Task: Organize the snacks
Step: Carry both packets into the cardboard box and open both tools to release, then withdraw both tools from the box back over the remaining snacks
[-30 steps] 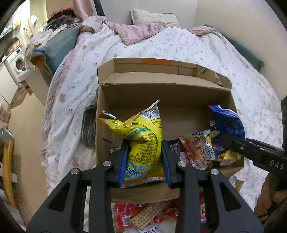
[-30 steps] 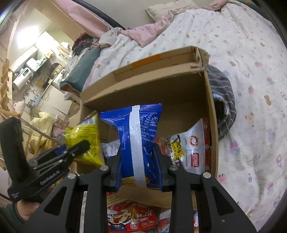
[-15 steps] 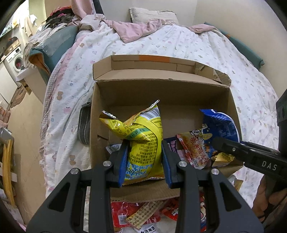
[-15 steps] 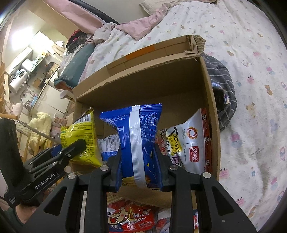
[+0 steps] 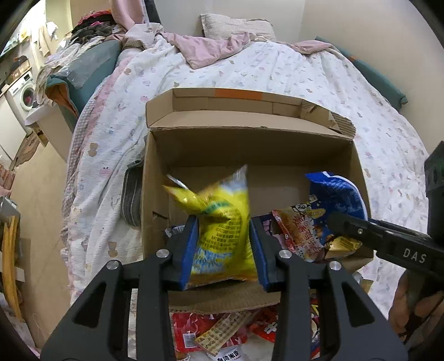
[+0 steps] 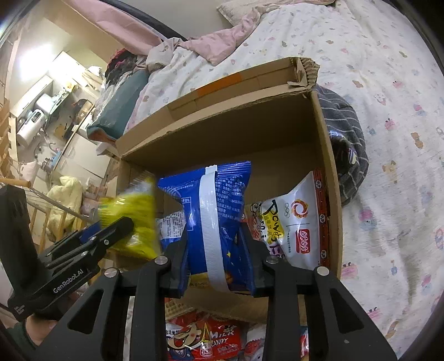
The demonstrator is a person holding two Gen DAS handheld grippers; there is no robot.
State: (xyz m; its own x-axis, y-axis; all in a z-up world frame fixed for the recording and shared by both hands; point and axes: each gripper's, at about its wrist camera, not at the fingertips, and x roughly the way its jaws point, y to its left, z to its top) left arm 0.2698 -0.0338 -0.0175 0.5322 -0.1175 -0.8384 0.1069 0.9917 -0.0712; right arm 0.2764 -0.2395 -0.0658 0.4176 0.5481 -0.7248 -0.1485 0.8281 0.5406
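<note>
An open cardboard box (image 5: 211, 297) (image 6: 222, 130) stands on the bed. Over its near left part, a yellow snack bag (image 5: 222, 222) (image 6: 133, 219) shows motion blur between the blue pads of my left gripper (image 5: 223, 227). Those jaws are opening and the bag is slipping down from them. My right gripper (image 6: 215, 236) grips a blue snack bag (image 6: 219, 200) (image 5: 335, 191) with a white seam over the box's middle; its jaws are starting to open, with the pads touching the bag. A white snack bag (image 6: 294, 222) and an orange one (image 5: 297, 230) lie inside the box.
Several red snack packs (image 6: 205, 338) (image 5: 211, 330) lie on the bed in front of the box. A dark striped cloth (image 6: 347, 144) sits against the box's right wall. A pink blanket (image 5: 211, 50) and a pillow (image 5: 236, 26) lie at the bed's far end. Floor and furniture are on the left.
The left jaws have spread and the yellow bag, sharp before, is now blurred and sinking between them. The blue bag stays in the right gripper; both hands have kept their place.
</note>
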